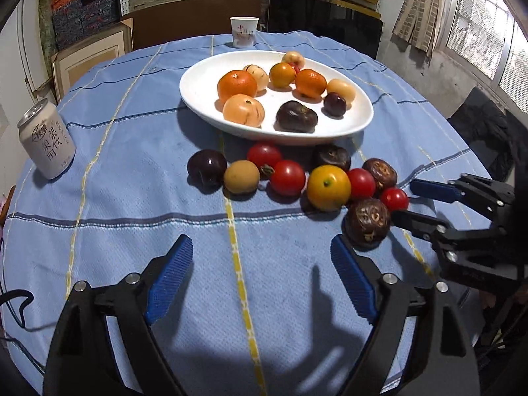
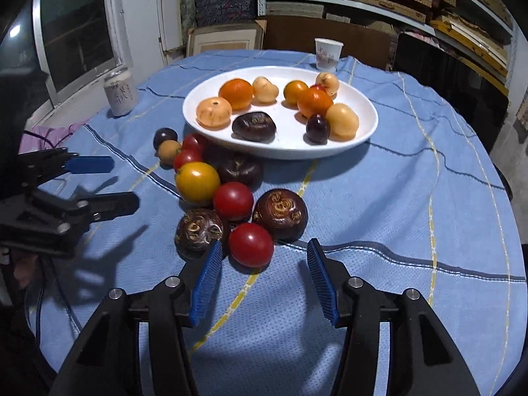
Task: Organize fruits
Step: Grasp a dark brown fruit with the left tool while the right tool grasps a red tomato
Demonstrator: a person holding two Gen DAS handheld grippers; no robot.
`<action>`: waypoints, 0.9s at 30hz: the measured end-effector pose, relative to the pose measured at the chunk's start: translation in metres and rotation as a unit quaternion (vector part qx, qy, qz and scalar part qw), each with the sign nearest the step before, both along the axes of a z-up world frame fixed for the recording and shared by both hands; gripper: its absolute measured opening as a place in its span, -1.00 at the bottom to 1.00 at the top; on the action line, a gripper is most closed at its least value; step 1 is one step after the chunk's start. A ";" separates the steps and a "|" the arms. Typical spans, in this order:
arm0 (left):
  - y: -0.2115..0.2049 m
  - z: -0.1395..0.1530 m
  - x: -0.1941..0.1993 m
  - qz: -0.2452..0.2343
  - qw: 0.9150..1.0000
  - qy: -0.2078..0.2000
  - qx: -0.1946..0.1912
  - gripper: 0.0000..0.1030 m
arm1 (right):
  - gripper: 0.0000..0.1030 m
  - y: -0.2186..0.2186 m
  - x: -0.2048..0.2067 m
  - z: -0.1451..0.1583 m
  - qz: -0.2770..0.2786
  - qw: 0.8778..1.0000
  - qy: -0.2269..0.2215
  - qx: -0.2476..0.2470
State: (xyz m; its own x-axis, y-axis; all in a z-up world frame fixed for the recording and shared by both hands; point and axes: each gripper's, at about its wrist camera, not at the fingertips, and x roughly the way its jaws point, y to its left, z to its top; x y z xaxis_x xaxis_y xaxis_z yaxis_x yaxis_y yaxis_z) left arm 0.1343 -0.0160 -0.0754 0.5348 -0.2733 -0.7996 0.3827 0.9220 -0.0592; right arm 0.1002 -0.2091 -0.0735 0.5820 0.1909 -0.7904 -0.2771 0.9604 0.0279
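The fruits lie in two groups on a round table covered with a blue striped cloth (image 1: 132, 237). One group is inside a white oval plate (image 1: 198, 92): two orange tangerines, a yellow-orange tomato, several pale peach-coloured fruits, a small dark plum and a dark brown water chestnut (image 1: 296, 117). The other group lies on the cloth just in front of the plate: a dark plum (image 1: 207, 166), a tan round fruit (image 1: 241, 177) touching it, some red tomatoes, a big yellow tomato (image 1: 328, 187) and three more dark brown water chestnuts.

The left gripper (image 1: 260, 277) hovers over bare cloth in front of the loose fruits; its blue pads are spread wide and nothing is between them. The right tip is just beside the nearest water chestnut (image 1: 368, 223).

The right gripper (image 2: 262, 274) has its jaws apart, narrower than the left one, and it holds nothing. A red tomato (image 2: 251, 244) lies just ahead of its gap, and the left pad (image 2: 206, 283) overlaps a water chestnut (image 2: 198, 231) in the right wrist view; I cannot tell if they touch.

A white drink can (image 1: 46, 140) stands at the left edge of the table and a paper cup (image 1: 243, 31) stands behind the plate.
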 end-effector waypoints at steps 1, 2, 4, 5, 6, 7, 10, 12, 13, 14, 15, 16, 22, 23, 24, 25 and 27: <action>-0.001 0.000 -0.003 -0.001 1.000 0.000 0.000 0.62 | -0.15 0.001 0.001 -0.002 0.002 1.000 0.002 0.004; -0.001 0.000 -0.006 -0.003 1.000 -0.001 0.002 0.62 | -0.16 0.003 0.002 -0.001 0.003 1.000 0.001 0.006; -0.005 0.001 -0.008 -0.008 1.000 -0.002 0.004 0.62 | -0.26 0.007 0.005 -0.001 0.008 1.000 0.004 0.013; -0.007 0.001 -0.009 -0.010 1.000 -0.002 0.006 0.62 | -0.28 0.007 0.007 -0.002 0.008 1.000 0.007 0.016; -0.011 0.001 -0.011 -0.015 1.000 -0.002 0.010 0.62 | -0.37 0.006 0.008 -0.002 0.006 1.000 0.008 0.024; -0.015 0.001 -0.011 -0.018 1.000 -0.003 0.013 0.62 | -0.43 0.005 0.008 0.000 0.005 1.000 0.004 0.030; -0.030 0.003 -0.014 -0.034 0.999 -0.012 0.021 0.62 | -0.44 0.004 -0.001 0.008 -0.003 1.000 -0.022 0.019; -0.044 0.003 -0.018 -0.048 0.998 -0.020 0.027 0.62 | -0.44 -0.004 -0.010 0.016 -0.015 0.999 -0.033 0.027; -0.049 0.003 -0.019 -0.052 0.998 -0.022 0.028 0.62 | -0.44 -0.010 -0.015 0.019 -0.024 0.999 -0.036 0.032; -0.057 0.002 -0.020 -0.059 0.998 -0.024 0.029 0.62 | -0.44 -0.015 -0.019 0.021 -0.030 0.998 -0.038 0.036; -0.062 0.002 -0.020 -0.063 0.997 -0.025 0.029 0.62 | -0.44 -0.020 -0.021 0.022 -0.035 0.998 -0.038 0.039; -0.068 0.001 -0.020 -0.066 0.997 -0.026 0.031 0.62 | -0.44 -0.024 -0.024 0.023 -0.041 0.998 -0.038 0.041; -0.089 -0.015 -0.007 -0.070 0.997 -0.002 0.039 -0.18 | -0.43 -0.038 -0.033 0.022 -0.052 0.997 -0.034 0.045; -0.089 -0.014 -0.007 -0.069 0.997 -0.004 0.035 -0.19 | -0.43 -0.038 -0.033 0.021 -0.051 0.997 -0.032 0.048; -0.089 -0.014 -0.007 -0.070 0.997 -0.005 0.036 -0.19 | -0.43 -0.038 -0.033 0.020 -0.051 0.997 -0.031 0.050; -0.089 -0.014 -0.007 -0.070 0.997 -0.005 0.037 -0.19 | -0.43 -0.039 -0.033 0.019 -0.051 0.997 -0.031 0.052; -0.088 -0.012 -0.009 -0.070 0.997 -0.011 0.032 -0.20 | -0.43 -0.038 -0.032 0.018 -0.050 0.997 -0.030 0.056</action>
